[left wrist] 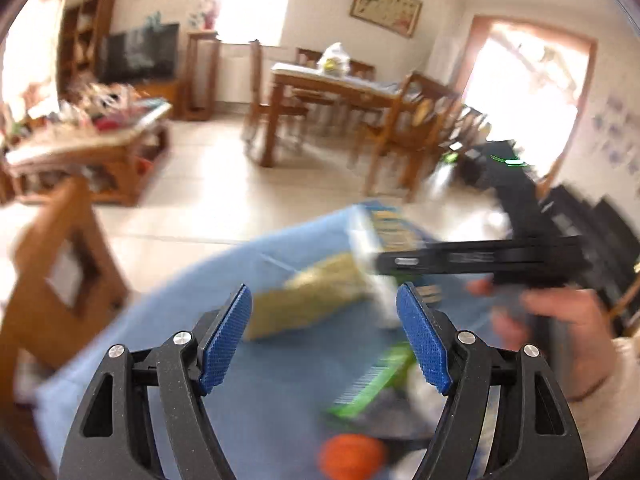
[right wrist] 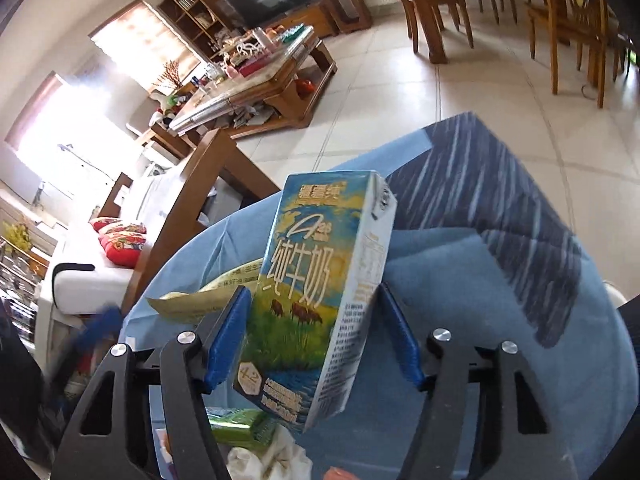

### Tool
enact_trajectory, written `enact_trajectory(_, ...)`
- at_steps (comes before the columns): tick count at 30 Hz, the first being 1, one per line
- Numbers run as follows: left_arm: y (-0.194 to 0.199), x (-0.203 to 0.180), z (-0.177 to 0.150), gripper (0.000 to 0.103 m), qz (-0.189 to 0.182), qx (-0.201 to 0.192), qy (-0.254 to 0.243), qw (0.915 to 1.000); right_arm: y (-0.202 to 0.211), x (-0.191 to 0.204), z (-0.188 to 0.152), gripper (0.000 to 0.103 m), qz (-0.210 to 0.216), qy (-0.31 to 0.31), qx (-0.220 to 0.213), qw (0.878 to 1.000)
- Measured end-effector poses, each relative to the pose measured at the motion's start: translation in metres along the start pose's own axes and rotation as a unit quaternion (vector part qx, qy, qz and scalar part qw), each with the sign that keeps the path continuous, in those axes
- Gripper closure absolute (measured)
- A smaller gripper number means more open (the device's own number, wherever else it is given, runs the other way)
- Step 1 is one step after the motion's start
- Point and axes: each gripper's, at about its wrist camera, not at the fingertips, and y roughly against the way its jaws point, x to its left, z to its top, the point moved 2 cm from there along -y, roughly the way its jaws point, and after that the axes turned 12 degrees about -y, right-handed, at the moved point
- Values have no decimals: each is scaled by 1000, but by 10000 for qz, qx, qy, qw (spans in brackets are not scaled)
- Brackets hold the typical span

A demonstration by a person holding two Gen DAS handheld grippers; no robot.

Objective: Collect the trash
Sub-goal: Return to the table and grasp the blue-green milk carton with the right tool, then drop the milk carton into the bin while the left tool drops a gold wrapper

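Carton first: where do we have it?

We have the milk carton [right wrist: 320, 292] between the fingers of the right hand-held gripper [right wrist: 313, 290], in the middle of the right wrist view. Both blue pads look pressed to its sides, so we read that one as gripping the carton. We cannot tell whether its base is clear of the surface [right wrist: 440, 280].

Which way does its long axis run?

Nearly upright, with the top leaning a little towards the upper right of the frame. The pads hold it low on the body, so most of its height stands above the grip. We judge it could tip if we swing it fast.

And our other side?

The left hand-held gripper [left wrist: 324, 292] is open, with nothing between its pads. In its view, which is badly blurred, the carton sits at centre right, past the right pad.

So what is nearer the left one?

The yellow wrapper [left wrist: 304, 308]. It lies flat on the blue cloth just ahead of the open fingers, its long axis slanting from lower left to upper right. The green packet [left wrist: 372, 384] lies lower in the frame, close by the right finger.

Then the left takes the wrapper?

We think so, with the wrist turned to cross that slant. We see no bin in either view.
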Motion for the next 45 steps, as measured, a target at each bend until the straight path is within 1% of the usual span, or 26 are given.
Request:
enact_trajectory(2, -6, 1, 4, 29, 287, 185, -384, 9987, 8, -1, 0, 40, 20, 100, -13, 9999)
enact_trajectory(4, -26, -2, 10, 29, 541, 530, -1019, 9919, 19, -3, -2, 40, -144, 315, -128, 9993)
enact_trajectory(5, -36, -7, 12, 29, 576, 704, -1256, 9879, 22, -3, -3, 40, -252, 422, -191, 9986)
enact_trajectory(7, -55, -15, 12, 29, 517, 983, -1651, 9800, 25, -8, -6, 40, -372, 522, -214, 9977)
enact_trajectory(10, -74, -32, 7, 29, 383, 1157, -2088, 9703, 21, -20, -7, 40, -276, 427, -148, 9986)
enact_trajectory(11, -80, -34, 7, 29, 319, 1215, -2068, 9703, 20, -25, -7, 40, -228, 349, -139, 9990)
enact_trajectory(12, -84, -34, 9, 32, 285, 1231, -2004, 9715, 19, -27, -6, 40, -167, 282, -123, 9994)
enact_trajectory(13, -88, -34, 10, 38, 230, 1227, -1909, 9736, 18, -29, -4, 39, -112, 221, -83, 9997)
enact_trajectory(15, -90, -33, 9, 58, 60, 1231, -1552, 9802, 18, -29, -3, 39, -131, 212, -112, 9996)
enact_trajectory(16, -95, -27, 8, 65, 35, 1239, -1409, 9822, 16, -29, -4, 38, -166, 235, -100, 9995)
enact_trajectory(18, -99, -25, 5, 73, 2, 1202, -1128, 9863, 16, -26, -5, 37, -124, 302, -123, 9994)
enact_trajectory(19, -98, -24, 4, 76, -22, 1168, -1031, 9878, 17, -24, -6, 32, -92, 335, -148, 9993)
enact_trajectory(20, -101, -22, 4, 83, -54, 1151, -960, 9887, 17, -22, -8, 28, -103, 369, -190, 9991)
enact_trajectory(21, -98, -22, 5, 83, -59, 1090, -854, 9903, 17, -19, -9, 26, -193, 447, -266, 9985)
enact_trajectory(24, -88, -22, 3, 84, -31, 949, -704, 9930, 15, -16, -11, 26, -520, 680, -383, 9956)
enact_trajectory(26, -85, -24, 3, 84, -111, 950, -632, 9934, 11, -17, -12, 35, -647, 768, -352, 9943)
enact_trajectory(27, -81, -26, 1, 84, -134, 958, -614, 9934, 9, -18, -12, 45, -677, 797, -314, 9940)
enact_trajectory(28, -78, -27, 0, 84, -117, 935, -624, 9936, 9, -19, -12, 51, -669, 829, -307, 9938)
enact_trajectory(30, -68, -27, -2, 84, -124, 856, -612, 9944, 11, -17, -13, 52, -672, 920, -332, 9929)
enact_trajectory(32, -53, -29, -4, 84, -138, 692, -518, 9962, 16, -15, -15, 53, -614, 985, -445, 9922)
enact_trajectory(35, -25, -32, -4, 84, -102, 351, -397, 9985, 30, -9, -13, 53, -283, 1047, -714, 9915)
enact_trajectory(38, 0, -39, -3, 84, -74, 64, -357, 9993, 51, -4, -12, 53, 176, 1054, -1103, 9881)
enact_trajectory(42, 33, -59, -1, 84, -26, -326, -291, 9990, 83, -3, -13, 53, 828, 981, -1643, 9780)
enact_trajectory(45, 50, -73, 2, 84, -20, -526, -234, 9983, 102, -4, -17, 53, 1108, 931, -1902, 9710)
